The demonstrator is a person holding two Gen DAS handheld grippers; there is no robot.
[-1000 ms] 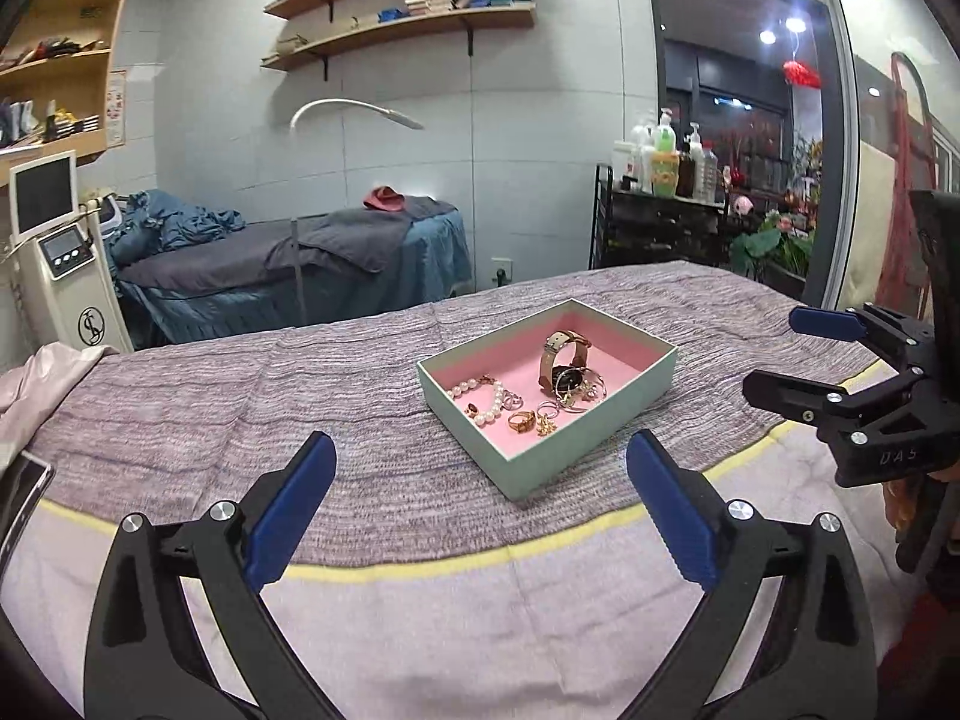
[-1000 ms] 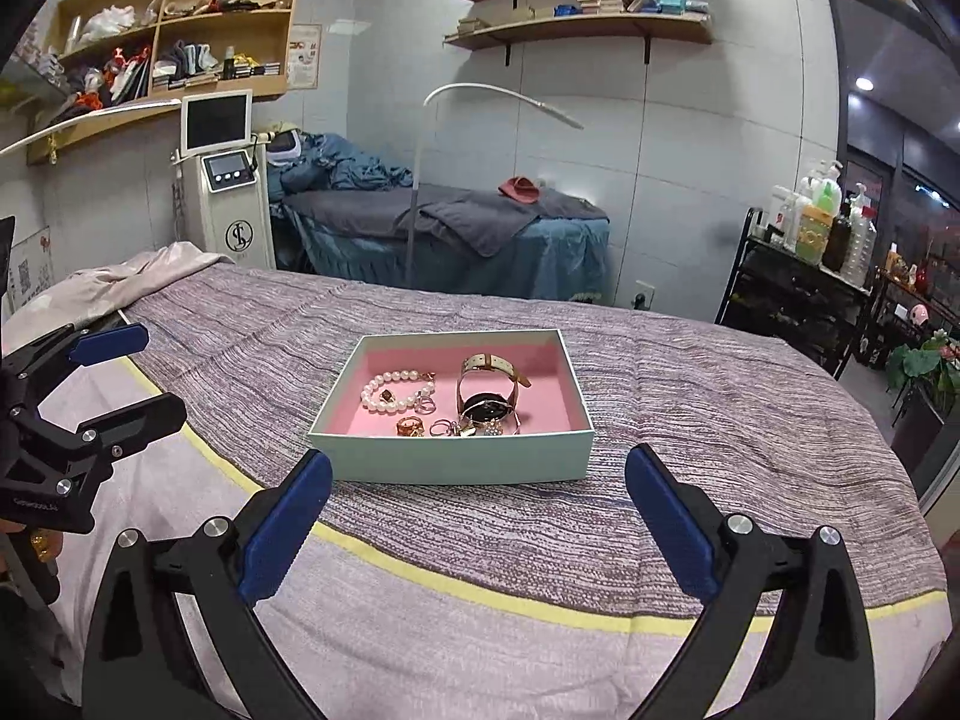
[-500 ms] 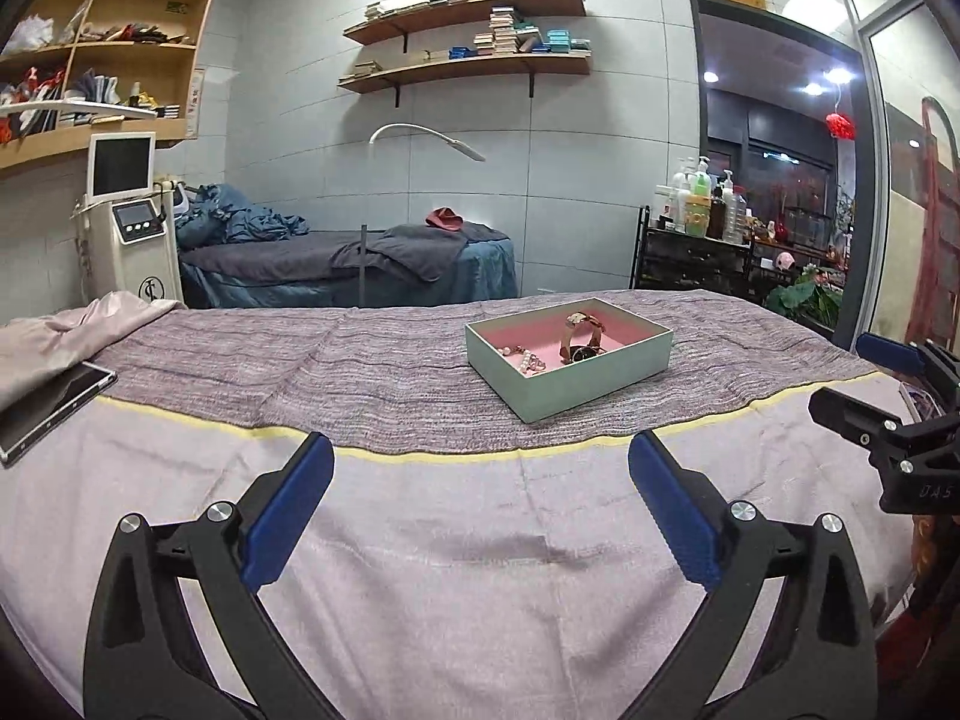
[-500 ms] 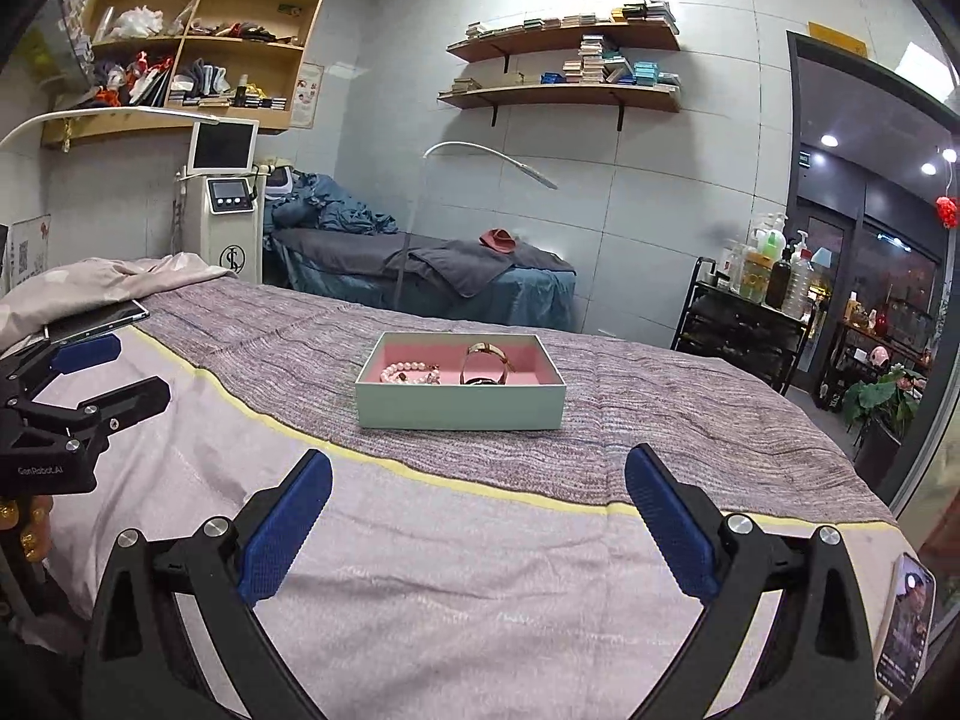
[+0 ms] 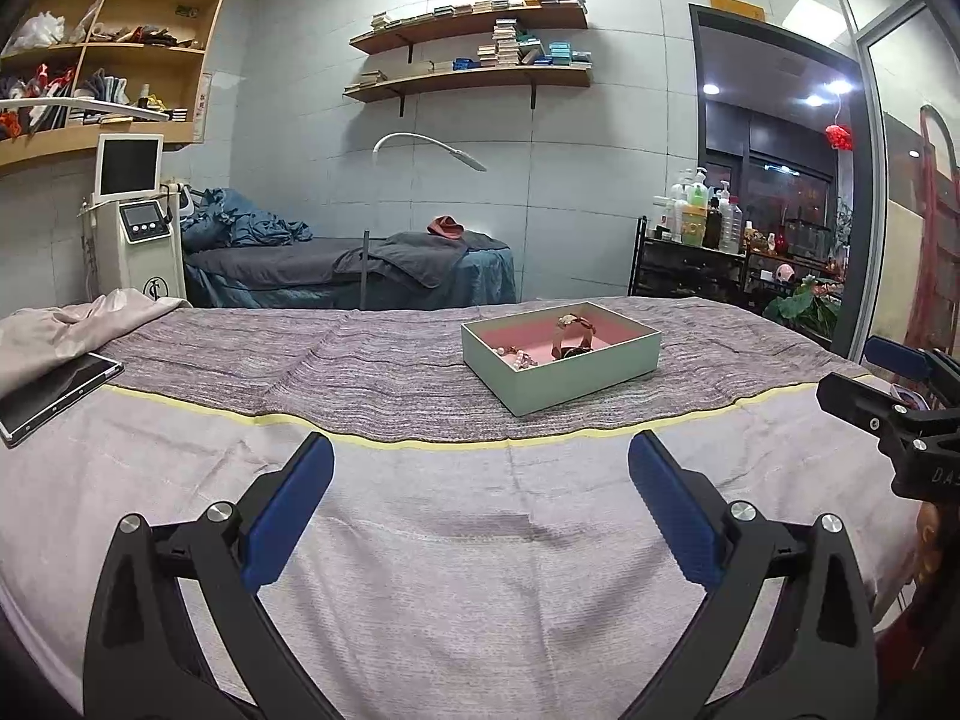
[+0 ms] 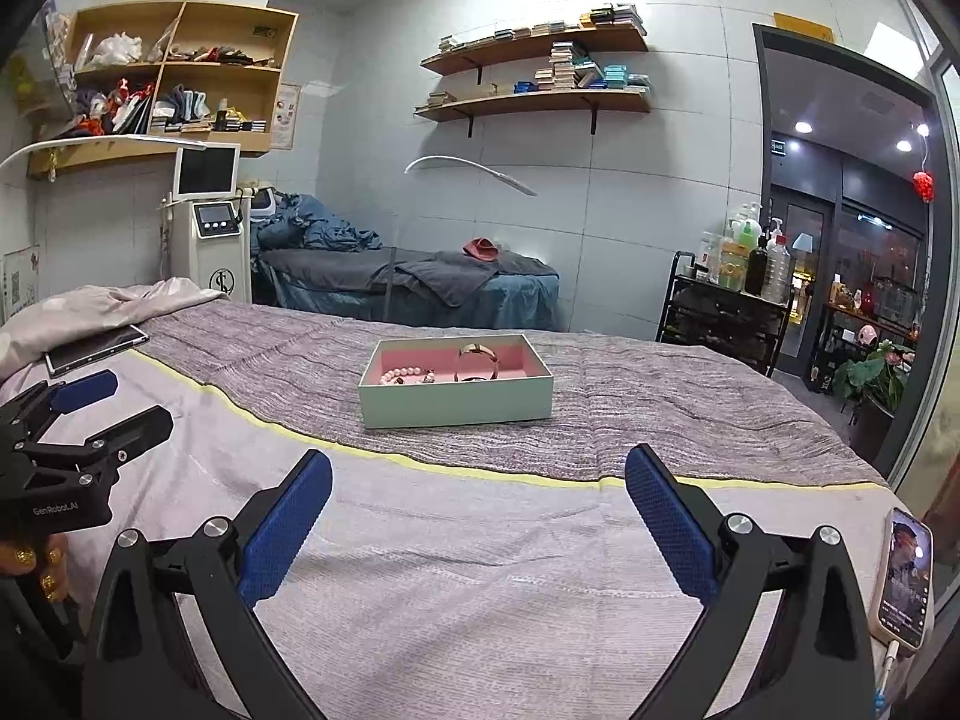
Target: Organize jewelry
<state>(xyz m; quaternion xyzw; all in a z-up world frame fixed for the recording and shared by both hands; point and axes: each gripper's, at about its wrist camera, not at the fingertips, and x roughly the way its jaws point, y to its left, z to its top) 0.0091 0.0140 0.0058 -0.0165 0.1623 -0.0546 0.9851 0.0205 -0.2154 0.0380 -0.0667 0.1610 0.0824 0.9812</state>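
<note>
A pale green box with a pink lining (image 5: 576, 381) (image 6: 456, 402) sits on the striped grey blanket in the middle of the bed. Inside lie a gold-strapped watch (image 5: 573, 336) (image 6: 478, 360), a pearl bracelet (image 6: 403, 373) and small rings, partly hidden by the box wall. My left gripper (image 5: 480, 480) is open and empty, well back from the box; it also shows at the left of the right wrist view (image 6: 105, 405). My right gripper (image 6: 478, 498) is open and empty, also well back; it shows at the right of the left wrist view (image 5: 882, 375).
A tablet (image 5: 54, 387) (image 6: 96, 348) lies at the bed's left side beside a pink cloth (image 5: 66, 324). A phone on a cable (image 6: 906, 579) lies at the bed's right front edge. A treatment couch (image 5: 354, 267), a machine (image 5: 135, 228) and a bottle trolley (image 5: 690, 261) stand behind.
Both grippers have pulled back and lower from the box, which now looks smaller and farther. The tablet and phone have come into view. Both grippers stay open.
</note>
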